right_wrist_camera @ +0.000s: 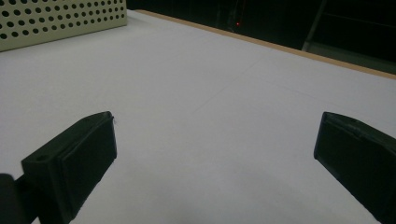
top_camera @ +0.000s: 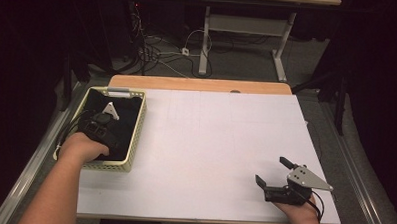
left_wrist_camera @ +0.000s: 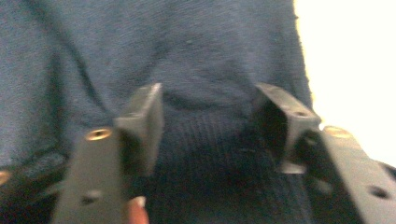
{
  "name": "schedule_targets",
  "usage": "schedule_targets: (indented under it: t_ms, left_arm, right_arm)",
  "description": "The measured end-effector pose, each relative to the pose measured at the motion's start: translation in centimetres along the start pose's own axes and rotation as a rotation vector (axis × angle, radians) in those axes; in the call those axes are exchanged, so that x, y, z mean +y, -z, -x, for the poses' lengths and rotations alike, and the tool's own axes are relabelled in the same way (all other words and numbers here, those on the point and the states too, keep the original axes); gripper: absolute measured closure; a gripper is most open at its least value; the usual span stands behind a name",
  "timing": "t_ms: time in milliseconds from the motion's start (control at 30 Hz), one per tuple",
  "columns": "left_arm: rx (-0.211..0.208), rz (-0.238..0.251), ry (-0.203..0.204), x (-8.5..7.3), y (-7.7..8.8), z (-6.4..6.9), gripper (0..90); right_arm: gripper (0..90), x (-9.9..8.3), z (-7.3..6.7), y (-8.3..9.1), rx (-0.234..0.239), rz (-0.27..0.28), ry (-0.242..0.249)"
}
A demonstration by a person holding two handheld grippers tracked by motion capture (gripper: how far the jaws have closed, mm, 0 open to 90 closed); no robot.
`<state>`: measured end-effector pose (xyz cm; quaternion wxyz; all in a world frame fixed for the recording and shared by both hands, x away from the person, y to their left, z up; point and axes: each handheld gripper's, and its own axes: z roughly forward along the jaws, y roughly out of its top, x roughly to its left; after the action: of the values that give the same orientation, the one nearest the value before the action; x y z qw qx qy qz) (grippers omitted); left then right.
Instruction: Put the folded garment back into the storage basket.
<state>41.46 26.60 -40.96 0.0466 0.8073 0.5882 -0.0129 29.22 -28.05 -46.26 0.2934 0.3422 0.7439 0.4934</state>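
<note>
White table sheet (top_camera: 210, 142), dark room; left tool (left_wrist_camera: 208, 121) apart over blue cloth (left_wrist_camera: 187, 51), right tool (right_wrist_camera: 215, 154) apart

Lab: cables (top_camera: 158, 53) on floor, bare desk frame (top_camera: 249, 26).

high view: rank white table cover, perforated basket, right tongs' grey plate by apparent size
1. white table cover, by far the largest.
2. perforated basket, at the cover's left edge, left tongs inside.
3. grey plate on the right tongs, smallest, though nearest the camera.

1 basket (top_camera: 133, 140), 1 blue cloth (left_wrist_camera: 196, 60), 2 tongs
</note>
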Motion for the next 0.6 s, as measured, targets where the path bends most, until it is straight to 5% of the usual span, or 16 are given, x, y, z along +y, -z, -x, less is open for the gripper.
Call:
schedule_targets:
  t_ms: [167, 300, 600]
  left_arm:
    - [0.005, -0.004, -0.015, 0.2, 0.8, 1.0, 13.9]
    - [0.012, -0.007, -0.006, 0.2, 1.5, 1.6, 1.6]
    - [0.003, 0.01, 0.003, -0.2, 4.1, 3.4, 0.0]
  right_arm:
    - [0.0, 0.2, -0.2, 0.4, -0.009, 0.008, -0.004]
    - [0.0, 0.3, -0.2, 0.5, -0.009, 0.011, -0.009]
    - [0.0, 0.6, -0.4, 0.8, -0.012, 0.016, -0.012]
